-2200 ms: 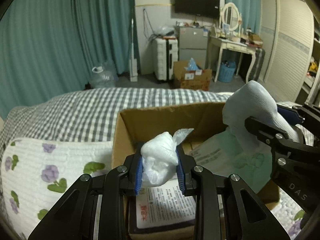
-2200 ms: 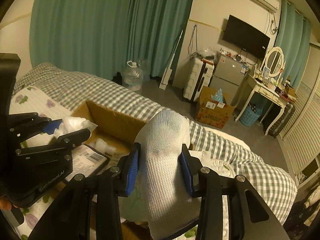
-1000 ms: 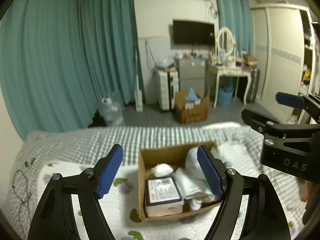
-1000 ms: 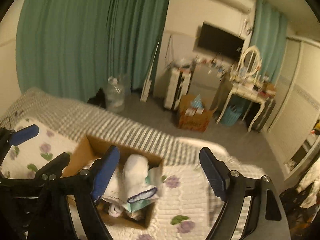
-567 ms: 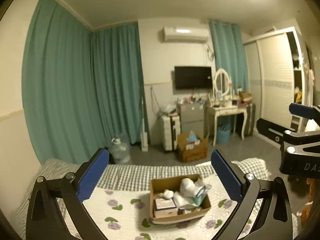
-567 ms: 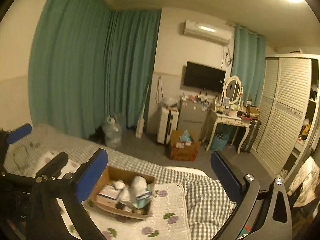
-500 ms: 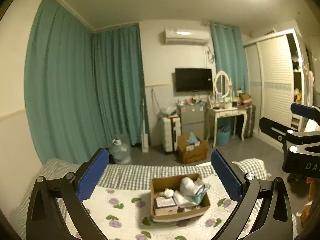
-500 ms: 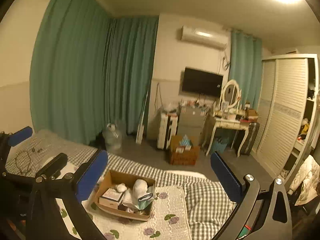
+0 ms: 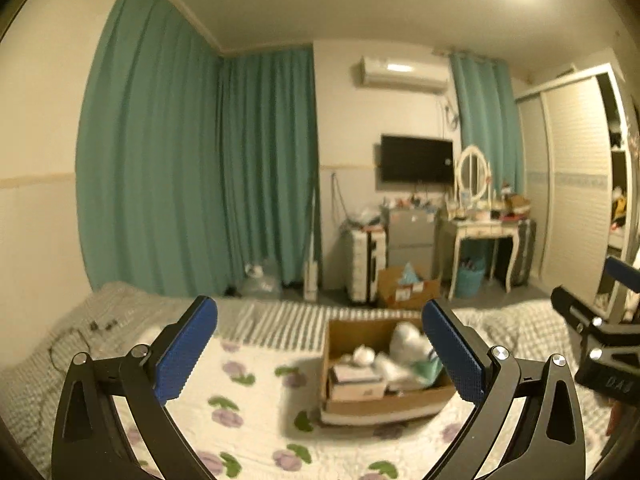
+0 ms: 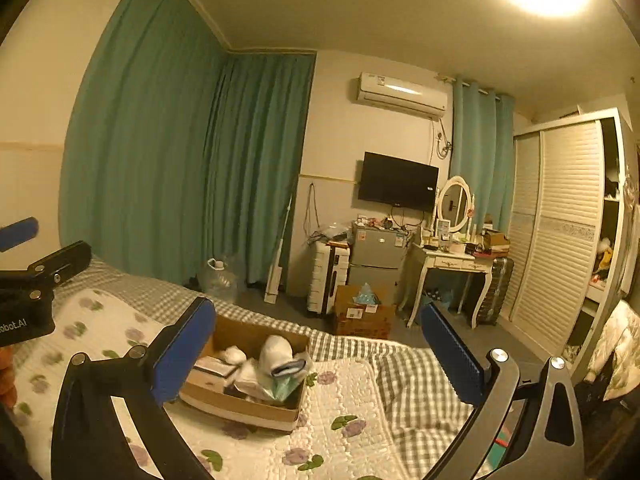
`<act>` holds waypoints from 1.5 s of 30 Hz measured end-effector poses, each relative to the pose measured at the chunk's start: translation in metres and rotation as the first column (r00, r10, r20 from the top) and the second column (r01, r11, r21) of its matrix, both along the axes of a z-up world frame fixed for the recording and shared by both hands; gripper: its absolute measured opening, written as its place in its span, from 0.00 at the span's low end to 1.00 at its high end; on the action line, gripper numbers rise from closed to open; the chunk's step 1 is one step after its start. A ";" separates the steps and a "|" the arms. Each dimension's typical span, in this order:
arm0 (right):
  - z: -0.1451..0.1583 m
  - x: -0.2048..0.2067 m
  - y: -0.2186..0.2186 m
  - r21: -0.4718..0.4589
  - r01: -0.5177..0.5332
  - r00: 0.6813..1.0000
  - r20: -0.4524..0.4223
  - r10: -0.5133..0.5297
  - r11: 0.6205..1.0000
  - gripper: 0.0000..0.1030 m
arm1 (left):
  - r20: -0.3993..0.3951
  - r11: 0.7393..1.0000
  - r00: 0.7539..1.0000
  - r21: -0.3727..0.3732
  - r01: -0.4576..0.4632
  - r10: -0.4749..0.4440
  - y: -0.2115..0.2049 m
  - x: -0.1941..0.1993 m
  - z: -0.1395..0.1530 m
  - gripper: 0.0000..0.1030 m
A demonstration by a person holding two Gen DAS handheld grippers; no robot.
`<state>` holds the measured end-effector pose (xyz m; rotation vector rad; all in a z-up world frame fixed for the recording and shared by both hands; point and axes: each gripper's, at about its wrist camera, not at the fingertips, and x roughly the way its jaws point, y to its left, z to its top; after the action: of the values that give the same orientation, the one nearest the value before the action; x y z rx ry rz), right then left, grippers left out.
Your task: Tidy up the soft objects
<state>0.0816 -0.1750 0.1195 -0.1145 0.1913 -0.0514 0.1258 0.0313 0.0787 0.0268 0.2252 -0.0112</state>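
A cardboard box (image 9: 384, 404) (image 10: 240, 402) sits on the flowered quilt of the bed. Inside lie a white sock (image 10: 274, 354) with a blue-edged cuff, a small white plastic bundle (image 9: 363, 355) (image 10: 233, 354), a printed packet (image 9: 356, 378) and a pale green pack (image 10: 282, 390). My left gripper (image 9: 320, 350) is open and empty, well back from the box, with blue pads (image 9: 188, 350) wide apart. My right gripper (image 10: 320, 354) is also open and empty, equally far back. Each gripper shows at the edge of the other's view.
The flowered quilt (image 10: 352, 408) lies over a grey checked cover (image 10: 416, 384). A cable (image 9: 76, 334) lies on the bed's left. Beyond the bed stand teal curtains (image 9: 200, 184), a water jug (image 10: 218, 280), a suitcase (image 10: 328, 280), a floor carton (image 10: 362, 314), a dressing table (image 10: 452, 264) and a wardrobe (image 10: 560, 232).
Both grippers let go of the plastic bundle and the sock into the box, opened wide and drew far back from it. The left view has swung left, so the box sits further right.
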 end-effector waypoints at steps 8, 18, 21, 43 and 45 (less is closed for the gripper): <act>-0.088 0.052 -0.008 0.072 -0.022 0.995 -0.100 0.029 0.997 1.00 | -0.114 1.000 0.993 0.016 -0.015 0.017 0.005 0.029 -0.067 1.00; -0.112 0.064 -0.001 0.075 -0.041 0.986 -0.160 0.053 0.996 1.00 | -0.133 1.000 0.991 0.000 0.002 -0.002 0.008 0.023 -0.075 1.00; -0.110 0.062 0.000 0.074 -0.038 0.986 -0.157 0.050 0.996 1.00 | -0.135 1.000 0.991 0.001 -0.002 0.002 0.007 0.023 -0.075 1.00; -0.113 0.064 0.001 0.068 -0.032 0.983 -0.176 0.043 0.997 1.00 | -0.153 1.000 0.988 0.014 0.007 -0.005 0.005 0.025 -0.078 1.00; -0.114 0.064 0.001 0.064 -0.031 0.983 -0.180 0.042 0.997 1.00 | -0.153 1.000 0.988 0.009 0.006 -0.004 0.006 0.025 -0.078 1.00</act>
<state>0.1458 -0.1738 0.0053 -0.0618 0.3727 0.0015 0.1507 0.0374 0.0009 0.0358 0.3792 -0.0172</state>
